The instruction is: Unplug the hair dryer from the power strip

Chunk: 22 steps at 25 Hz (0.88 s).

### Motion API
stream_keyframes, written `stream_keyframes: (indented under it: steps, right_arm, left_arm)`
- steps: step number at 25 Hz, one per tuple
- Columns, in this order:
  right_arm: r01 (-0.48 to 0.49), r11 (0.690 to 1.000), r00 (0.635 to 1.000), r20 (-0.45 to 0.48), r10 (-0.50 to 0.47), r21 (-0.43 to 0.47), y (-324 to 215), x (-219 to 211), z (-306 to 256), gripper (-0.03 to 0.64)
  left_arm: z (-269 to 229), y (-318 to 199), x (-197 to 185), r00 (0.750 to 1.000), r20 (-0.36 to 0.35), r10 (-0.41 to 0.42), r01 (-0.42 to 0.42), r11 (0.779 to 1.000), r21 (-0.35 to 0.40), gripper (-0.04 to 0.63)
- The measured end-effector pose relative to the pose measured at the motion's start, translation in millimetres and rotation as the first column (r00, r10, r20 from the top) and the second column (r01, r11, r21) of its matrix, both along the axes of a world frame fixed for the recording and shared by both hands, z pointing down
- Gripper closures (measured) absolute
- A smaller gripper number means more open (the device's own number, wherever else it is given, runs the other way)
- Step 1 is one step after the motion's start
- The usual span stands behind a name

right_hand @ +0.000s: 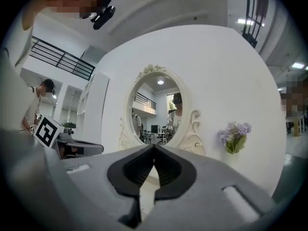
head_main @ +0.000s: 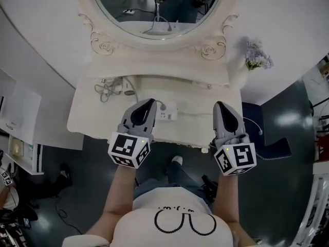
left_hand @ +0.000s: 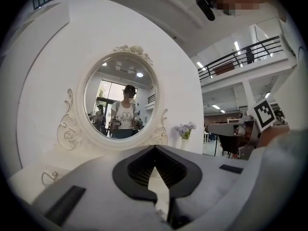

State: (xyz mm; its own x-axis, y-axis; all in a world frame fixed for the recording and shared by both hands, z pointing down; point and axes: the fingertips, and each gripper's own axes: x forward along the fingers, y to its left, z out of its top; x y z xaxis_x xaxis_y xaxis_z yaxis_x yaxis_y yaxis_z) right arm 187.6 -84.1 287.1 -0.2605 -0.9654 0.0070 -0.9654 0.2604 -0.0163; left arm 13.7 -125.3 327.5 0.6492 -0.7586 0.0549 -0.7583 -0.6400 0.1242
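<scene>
The left gripper (head_main: 150, 104) and the right gripper (head_main: 220, 107) both have closed, empty jaws. The white power strip (head_main: 167, 112) lies just right of the left jaws. The white hair dryer (head_main: 127, 86) lies beyond them on the tabletop (head_main: 97, 118).

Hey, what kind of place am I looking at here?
Probably a dressing corner staged inside a big hall: a white vanity table, an oval mirror, and a balcony railing beyond.

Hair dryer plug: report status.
Left tool, right tool shut, empty. Hair dryer plugged into power strip, untouched. Nothing blocking.
</scene>
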Motion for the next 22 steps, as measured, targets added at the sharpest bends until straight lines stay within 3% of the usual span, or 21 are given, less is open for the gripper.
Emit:
stream_keyframes:
  steps: [4,10,11,13,14,22]
  right_arm:
    - [0.043,0.999,0.999,0.016,-0.043,-0.03,-22,18,15,0.617]
    - [0.084,0.994,0.996,0.041,-0.081,-0.067,-46,27,37,0.617]
    - [0.092,0.993,0.995,0.045,-0.089,-0.074,-48,26,39,0.617]
    - [0.103,0.991,0.994,0.05,-0.099,-0.085,-52,24,43,0.617]
    - [0.107,0.99,0.993,0.051,-0.102,-0.091,-53,23,45,0.617]
    - [0.104,0.984,0.994,0.052,-0.097,-0.148,-58,20,71,0.617]
  left_arm:
    - [22,-13,14,0.999,0.017,-0.042,0.043,0.998,-0.052,0.597]
    - [50,-25,30,0.992,0.11,-0.054,0.066,0.992,-0.11,0.597]
    - [53,-26,31,0.992,0.115,-0.049,0.064,0.99,-0.125,0.572]
    - [59,-26,35,0.992,0.122,-0.03,0.048,0.988,-0.147,0.418]
    - [63,-26,37,0.992,0.124,-0.022,0.042,0.986,-0.159,0.378]
    - [110,-14,38,0.989,0.145,0.025,0.014,0.964,-0.264,0.374]
